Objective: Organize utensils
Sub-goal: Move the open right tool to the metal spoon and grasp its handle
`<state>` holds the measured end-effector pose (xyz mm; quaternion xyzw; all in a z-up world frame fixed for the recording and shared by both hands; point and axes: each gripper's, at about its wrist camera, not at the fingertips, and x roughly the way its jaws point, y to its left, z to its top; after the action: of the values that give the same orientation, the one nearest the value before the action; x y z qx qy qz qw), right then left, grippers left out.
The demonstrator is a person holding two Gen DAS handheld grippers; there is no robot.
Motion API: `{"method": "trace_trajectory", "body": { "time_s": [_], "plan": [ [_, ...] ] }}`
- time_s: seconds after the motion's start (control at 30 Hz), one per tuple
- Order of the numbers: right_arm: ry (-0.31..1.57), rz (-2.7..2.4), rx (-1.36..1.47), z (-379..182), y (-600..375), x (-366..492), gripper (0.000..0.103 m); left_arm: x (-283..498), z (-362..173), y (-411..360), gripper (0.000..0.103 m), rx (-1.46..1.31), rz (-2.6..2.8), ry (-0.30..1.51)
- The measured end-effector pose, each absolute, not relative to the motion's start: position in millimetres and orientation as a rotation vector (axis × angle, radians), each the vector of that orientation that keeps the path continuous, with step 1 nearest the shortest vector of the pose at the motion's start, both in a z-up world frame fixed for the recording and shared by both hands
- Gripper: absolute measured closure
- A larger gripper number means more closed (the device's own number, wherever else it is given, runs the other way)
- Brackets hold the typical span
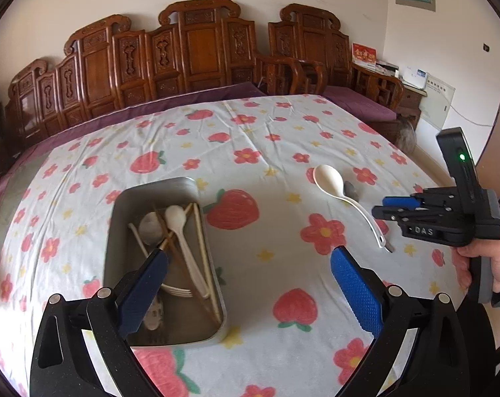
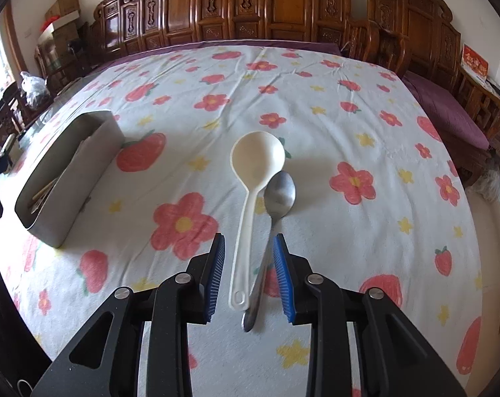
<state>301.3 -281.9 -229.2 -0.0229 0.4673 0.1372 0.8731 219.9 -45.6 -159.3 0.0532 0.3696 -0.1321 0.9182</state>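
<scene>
A white plastic ladle (image 2: 256, 158) and a metal spoon (image 2: 279, 192) lie side by side on the flowered tablecloth, handles towards me. My right gripper (image 2: 249, 237) stands open over both handles, which run between its blue pads; the pads press on neither. In the left wrist view the same ladle (image 1: 329, 178) and spoon (image 1: 351, 190) lie at right, with the right gripper (image 1: 387, 207) at their handle ends, held by a hand. My left gripper (image 1: 250, 258) is wide open and holds nothing, its left finger over the metal tray (image 1: 157, 185). In the tray lie white spoons, a fork and chopsticks.
The tray (image 2: 84, 145) stands left of the ladle. The tablecloth (image 2: 316, 99) covers the whole table. Carved wooden chairs (image 1: 200, 49) line the far side, and cardboard boxes (image 2: 61, 16) are stacked at the far left.
</scene>
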Motion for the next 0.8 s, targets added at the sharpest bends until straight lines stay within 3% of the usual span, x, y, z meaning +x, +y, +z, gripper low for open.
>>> {"method": "trace_trajectory", "body": {
  "time_s": [0.47, 0.53, 0.8],
  "plan": [
    [1.058, 0.270, -0.022, -259.6, -292.1, 338.8, 0.071, 238.3, -170.7, -78.9, 0.008, 0.127, -0.295, 0.803],
    [1.069, 0.257, -0.031, -262.2, -291.9, 342.0, 0.078, 239.2, -171.5, -80.8, 0.008, 0.129, -0.294, 0.805],
    [1.108, 0.261, -0.114, -263.9, -277.5, 348.9, 0.078, 238.9, -173.3, -87.0, 0.008, 0.136, -0.303, 0.807]
  ]
}}
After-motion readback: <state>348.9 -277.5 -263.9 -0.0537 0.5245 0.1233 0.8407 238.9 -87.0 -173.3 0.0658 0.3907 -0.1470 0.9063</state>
